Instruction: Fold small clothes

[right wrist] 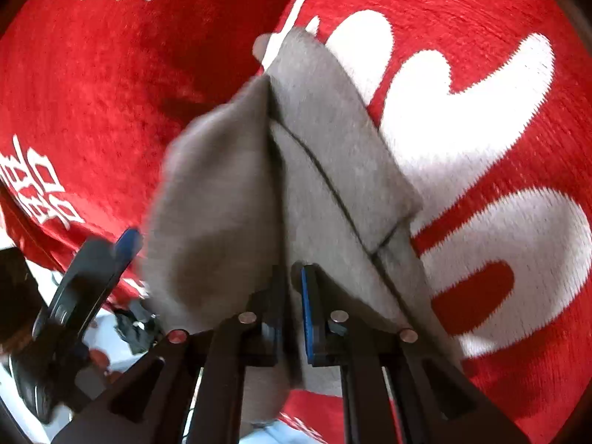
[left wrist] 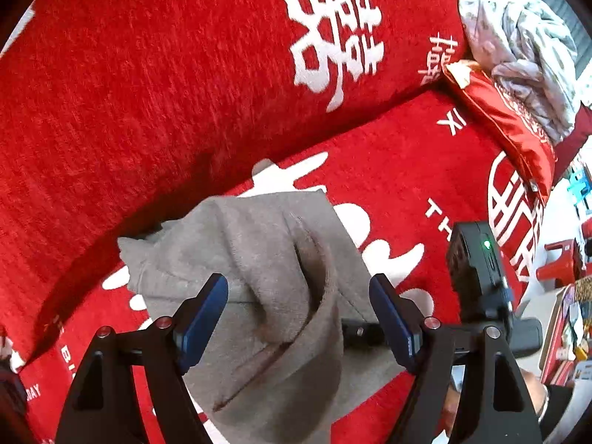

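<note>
A small grey fleece garment (left wrist: 259, 281) lies on a red blanket with white characters (left wrist: 399, 170). My left gripper (left wrist: 298, 299) is open, its blue-padded fingers either side of the garment's raised fold, just above it. In the right wrist view my right gripper (right wrist: 292, 296) is shut on the grey garment (right wrist: 314, 170), which drapes over and ahead of the fingers, lifted off the red blanket (right wrist: 499, 118). The left gripper (right wrist: 111, 259) shows at the lower left of that view, and the right gripper's black body (left wrist: 477, 277) shows at the right of the left wrist view.
A red back cushion with white characters (left wrist: 166, 85) rises behind the garment. A red embroidered pillow (left wrist: 507, 118) with a crumpled pale floral cloth (left wrist: 518, 40) on it lies at the far right. Floor clutter and red stools (left wrist: 558, 259) lie beyond the blanket's edge.
</note>
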Demonstrator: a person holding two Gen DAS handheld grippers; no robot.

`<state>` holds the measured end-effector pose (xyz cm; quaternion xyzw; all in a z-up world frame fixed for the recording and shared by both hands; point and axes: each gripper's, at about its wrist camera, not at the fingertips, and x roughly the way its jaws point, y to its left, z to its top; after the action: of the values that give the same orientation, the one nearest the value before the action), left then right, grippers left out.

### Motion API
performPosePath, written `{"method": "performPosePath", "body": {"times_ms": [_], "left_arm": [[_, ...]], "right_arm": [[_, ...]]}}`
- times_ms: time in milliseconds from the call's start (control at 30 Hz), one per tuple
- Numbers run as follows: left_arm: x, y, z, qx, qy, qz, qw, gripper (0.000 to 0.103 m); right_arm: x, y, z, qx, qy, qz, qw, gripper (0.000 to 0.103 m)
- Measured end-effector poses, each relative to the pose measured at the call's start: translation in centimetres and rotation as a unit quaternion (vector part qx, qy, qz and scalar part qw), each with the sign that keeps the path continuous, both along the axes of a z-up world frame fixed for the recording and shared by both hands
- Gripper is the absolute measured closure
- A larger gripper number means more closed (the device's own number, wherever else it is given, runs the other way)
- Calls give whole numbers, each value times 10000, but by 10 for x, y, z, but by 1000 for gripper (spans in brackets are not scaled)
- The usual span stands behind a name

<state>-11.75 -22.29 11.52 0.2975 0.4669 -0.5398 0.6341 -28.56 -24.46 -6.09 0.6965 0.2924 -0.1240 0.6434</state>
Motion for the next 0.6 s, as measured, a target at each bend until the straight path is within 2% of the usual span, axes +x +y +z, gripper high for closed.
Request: {"method": "performPosePath", "body": {"times_ms": [67,133,167,200,233,367,467,600], "left_arm": [[13,10,3,-63,-26,250,9997,23],[31,23,-1,-53,-174,629,9979,23],[40,29,-4,-16,-228,825,9963,23],[50,36,-9,49,-245,1028,9944,23],[66,45,-18,208,-203,1321,9908,23],[99,66,-54,631,-92,1830,9810,23],[106,59,-77,881,-27,1812,9795,23],[103,26,-85,777,-52,1657,9831,23]], "right_arm": [[-8,-6,-3,130,-162,-190,9996,87],[-19,-15,-5,303,-419,-460,9976,74],[-24,-17,-6,386,-551,-567,9961,57],[-29,-19,-7,486,-711,-685,9939,49],[-34,-22,-9,625,-864,-794,9911,48],[-41,-34,-18,747,-899,-726,9905,48],[-35,-45,-14,649,-989,-593,9912,48],[-19,-51,-8,661,-1101,-445,9907,45]]}}
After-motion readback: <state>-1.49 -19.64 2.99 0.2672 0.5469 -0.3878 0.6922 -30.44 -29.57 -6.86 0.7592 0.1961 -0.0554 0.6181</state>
